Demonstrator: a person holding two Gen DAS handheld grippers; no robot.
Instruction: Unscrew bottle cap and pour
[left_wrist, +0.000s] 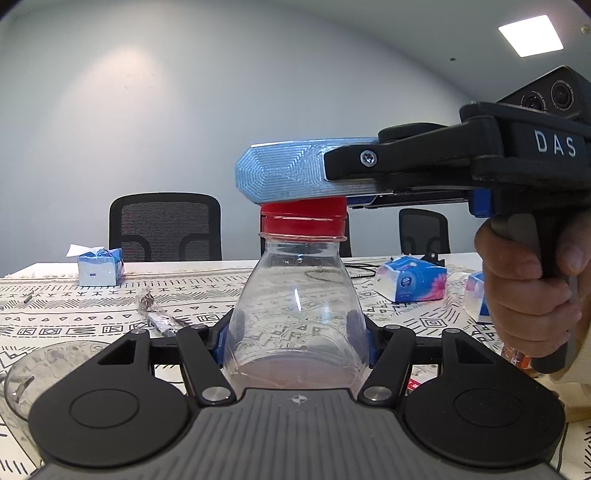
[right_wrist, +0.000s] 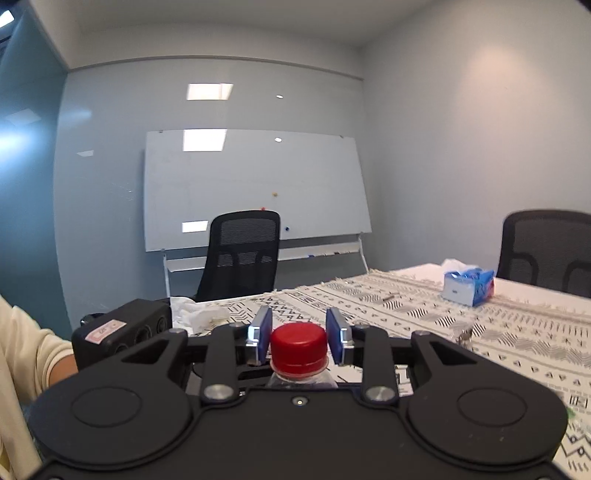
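The clear plastic bottle with a rounded shoulder stands upright on the counter covered by a white cloth with black geometric patterns. The left tool is clamped on the bottle's body, 1 blue pad pressed to each side, so the bottle is braced. A little pinkish liquid seems to sit low in the bottle, though the tool's body hides most of it.

The red ribbed screw cap is on the neck, with its tamper ring just below. The right tool sits around the cap, held level by a hand on its grip. In the right wrist view the 2 blue pads stand just beside the cap with a narrow gap on either side, so this tool looks released, not yet biting.

By my reading the task is in its early part: bottle secured, cap bracketed, nothing unscrewed. Left to do are closing on the cap, twisting it off, setting it aside and pouring. A clear glass vessel stands at the left tool's near left, likely the target for the pour. Tissue packs lie further back.
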